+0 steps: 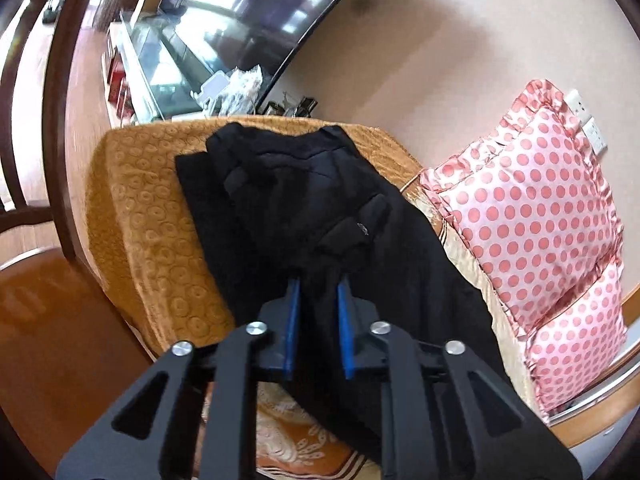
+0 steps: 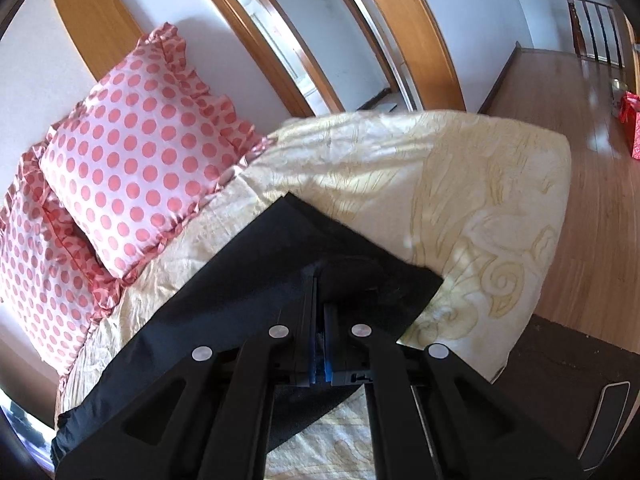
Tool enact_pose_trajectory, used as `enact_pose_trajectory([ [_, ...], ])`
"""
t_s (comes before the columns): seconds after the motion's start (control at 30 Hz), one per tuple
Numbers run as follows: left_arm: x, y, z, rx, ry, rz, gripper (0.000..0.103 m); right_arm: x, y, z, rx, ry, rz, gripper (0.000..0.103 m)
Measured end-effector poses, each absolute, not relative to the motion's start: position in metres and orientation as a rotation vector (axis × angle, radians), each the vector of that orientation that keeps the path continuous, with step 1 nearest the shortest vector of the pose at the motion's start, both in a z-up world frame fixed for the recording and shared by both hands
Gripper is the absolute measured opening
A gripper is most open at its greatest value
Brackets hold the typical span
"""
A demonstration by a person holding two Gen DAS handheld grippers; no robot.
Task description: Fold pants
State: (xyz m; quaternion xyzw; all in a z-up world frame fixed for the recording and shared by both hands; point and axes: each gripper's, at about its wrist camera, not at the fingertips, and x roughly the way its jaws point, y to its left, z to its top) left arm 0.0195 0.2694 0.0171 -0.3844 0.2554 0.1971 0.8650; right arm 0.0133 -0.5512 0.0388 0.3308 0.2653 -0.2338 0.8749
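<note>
Black pants (image 1: 304, 200) lie spread along a bed, the waist end toward the far orange blanket (image 1: 140, 208). My left gripper (image 1: 319, 284) is open, its blue-padded fingers (image 1: 294, 320) low over the black cloth, apart from each other. In the right wrist view a leg of the pants (image 2: 280, 256) lies on the cream bedspread (image 2: 440, 184). My right gripper (image 2: 320, 292) is shut on the pants cloth near the leg's end, with black fabric pinched between the blue pads.
Pink polka-dot pillows (image 1: 528, 208) stand against the wall beside the pants; they also show in the right wrist view (image 2: 132, 152). A dark TV screen (image 1: 248, 12) and a glass cabinet stand beyond the bed. Wooden floor (image 2: 580, 128) lies past the bed edge.
</note>
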Motion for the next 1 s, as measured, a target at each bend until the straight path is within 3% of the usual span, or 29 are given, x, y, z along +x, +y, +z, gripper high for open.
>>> enact_pose_trajectory([
  [0.2, 0.014, 0.255, 0.015, -0.657, 0.567, 0.479, 0.013, 0.005, -0.549, 0.026, 0.695, 0.591, -0.526, 0.002],
  [0.3, 0.021, 0.250, 0.016, -0.587, 0.597, 0.500, 0.017, 0.006, -0.545, 0.027, 0.645, 0.600, -0.535, 0.003],
  [0.37, 0.021, 0.246, 0.020, -0.554, 0.599, 0.501, 0.033, 0.007, -0.543, 0.029, 0.620, 0.610, -0.536, 0.005],
  [0.4, 0.019, 0.244, 0.022, -0.542, 0.592, 0.496, 0.042, 0.005, -0.543, 0.030, 0.618, 0.612, -0.535, 0.011],
  [0.43, 0.015, 0.240, 0.027, -0.523, 0.573, 0.505, 0.058, 0.003, -0.542, 0.032, 0.614, 0.611, -0.540, 0.015],
  [0.5, 0.010, 0.233, 0.035, -0.484, 0.536, 0.530, 0.064, -0.004, -0.541, 0.040, 0.567, 0.591, -0.611, 0.030],
  [0.63, 0.010, 0.207, 0.055, -0.395, 0.486, 0.487, 0.079, -0.010, -0.540, 0.052, 0.476, 0.546, -0.664, 0.030],
  [0.8, 0.041, 0.155, 0.052, -0.360, 0.520, 0.216, 0.082, -0.008, -0.562, 0.038, 0.631, 0.557, -0.638, 0.030],
  [1.0, 0.074, 0.079, 0.030, -0.272, 0.624, -0.083, 0.083, -0.001, -0.510, 0.064, 0.321, 0.490, -0.556, 0.030],
])
